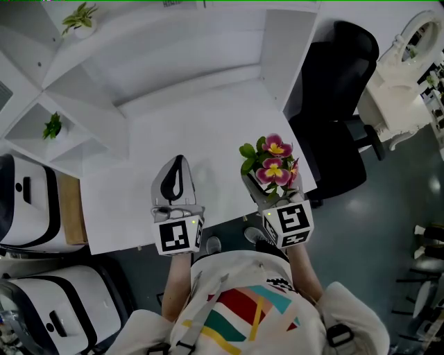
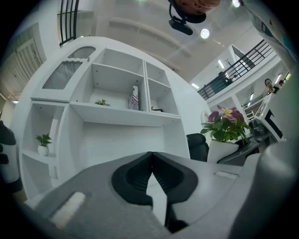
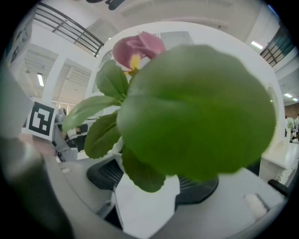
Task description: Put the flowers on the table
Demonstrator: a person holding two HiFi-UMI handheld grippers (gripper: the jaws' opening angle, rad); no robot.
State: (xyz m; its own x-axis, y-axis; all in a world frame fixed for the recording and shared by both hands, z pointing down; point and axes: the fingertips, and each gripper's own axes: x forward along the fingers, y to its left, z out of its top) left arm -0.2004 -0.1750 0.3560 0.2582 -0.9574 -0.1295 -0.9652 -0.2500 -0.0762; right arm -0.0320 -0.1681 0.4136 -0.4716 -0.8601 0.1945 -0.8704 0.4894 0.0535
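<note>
The flowers (image 1: 272,163) are pink and yellow blooms with green leaves in a small white pot (image 3: 145,205). My right gripper (image 1: 267,194) is shut on the pot, one jaw on each side, over the right front part of the white table (image 1: 173,132). Whether the pot's base touches the table I cannot tell. In the right gripper view a big leaf (image 3: 196,102) fills most of the picture. My left gripper (image 1: 178,163) is shut and empty, over the table to the left of the flowers. From the left gripper view the flowers (image 2: 226,123) stand to its right.
White shelving (image 1: 69,83) rises behind and left of the table, with two small green plants (image 1: 80,17) (image 1: 52,126) on it. A black office chair (image 1: 340,104) stands off the table's right edge. White and black machines (image 1: 28,208) sit to the left.
</note>
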